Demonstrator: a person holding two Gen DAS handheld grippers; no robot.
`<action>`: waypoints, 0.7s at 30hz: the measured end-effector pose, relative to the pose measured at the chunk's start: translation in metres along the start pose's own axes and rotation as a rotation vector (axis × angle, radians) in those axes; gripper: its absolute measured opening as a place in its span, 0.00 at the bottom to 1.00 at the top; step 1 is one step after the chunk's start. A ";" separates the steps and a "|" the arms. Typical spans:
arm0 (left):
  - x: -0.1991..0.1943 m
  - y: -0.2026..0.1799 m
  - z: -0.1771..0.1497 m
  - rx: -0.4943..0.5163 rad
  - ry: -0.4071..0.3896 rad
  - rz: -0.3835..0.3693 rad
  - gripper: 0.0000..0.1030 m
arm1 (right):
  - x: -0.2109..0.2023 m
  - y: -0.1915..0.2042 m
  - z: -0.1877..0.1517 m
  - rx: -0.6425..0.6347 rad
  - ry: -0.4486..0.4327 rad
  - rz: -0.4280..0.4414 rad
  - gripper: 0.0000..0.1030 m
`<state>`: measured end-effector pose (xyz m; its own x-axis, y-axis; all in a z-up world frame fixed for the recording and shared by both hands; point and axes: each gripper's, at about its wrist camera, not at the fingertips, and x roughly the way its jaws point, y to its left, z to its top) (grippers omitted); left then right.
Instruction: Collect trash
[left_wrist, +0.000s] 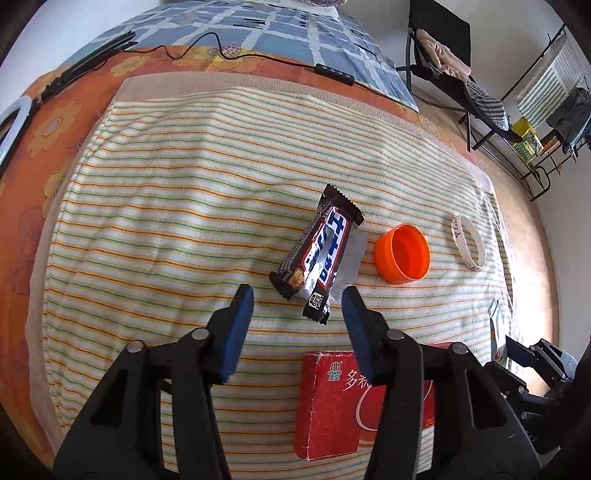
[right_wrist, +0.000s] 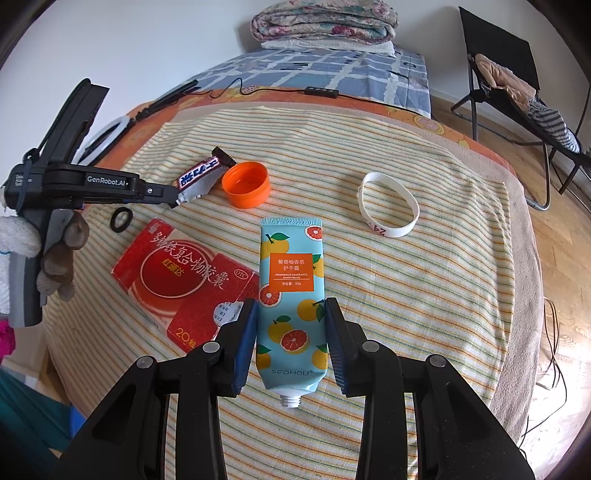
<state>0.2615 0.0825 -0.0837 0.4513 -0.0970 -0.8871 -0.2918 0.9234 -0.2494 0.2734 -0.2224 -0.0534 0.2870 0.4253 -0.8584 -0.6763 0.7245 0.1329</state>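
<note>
A torn dark candy-bar wrapper (left_wrist: 320, 253) lies on the striped cloth just ahead of my open left gripper (left_wrist: 297, 304); its near end reaches between the fingertips. An orange cap (left_wrist: 402, 254) sits right of it. A red medicine box (left_wrist: 364, 400) lies under the left gripper. In the right wrist view my right gripper (right_wrist: 290, 308) has its blue pads against both sides of a capless hand-cream tube (right_wrist: 291, 302) printed with fruit, lying on the cloth. The wrapper (right_wrist: 201, 177), cap (right_wrist: 245, 184) and box (right_wrist: 181, 284) also show there, with the left gripper (right_wrist: 162, 194) at the wrapper.
A white wristband (right_wrist: 388, 208) lies at the right on the striped cloth (right_wrist: 443, 295). A black ring (right_wrist: 120, 220) lies by the box. A cable with a remote (right_wrist: 321, 91), a ring light (right_wrist: 99, 142) and folded blankets (right_wrist: 325, 22) are behind. A chair (right_wrist: 517, 81) stands right.
</note>
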 end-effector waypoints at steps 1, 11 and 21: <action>-0.003 -0.002 0.003 0.015 -0.016 0.023 0.63 | 0.000 0.000 0.000 0.002 0.000 0.001 0.33; 0.028 -0.026 0.034 0.147 0.040 0.050 0.58 | 0.006 -0.006 0.000 0.026 0.005 0.013 0.33; 0.040 -0.019 0.029 0.118 0.056 0.034 0.10 | 0.003 -0.010 -0.001 0.042 -0.002 0.007 0.33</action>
<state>0.3098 0.0713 -0.1032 0.3936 -0.0823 -0.9156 -0.2034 0.9635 -0.1740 0.2808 -0.2289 -0.0578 0.2833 0.4314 -0.8565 -0.6495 0.7434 0.1597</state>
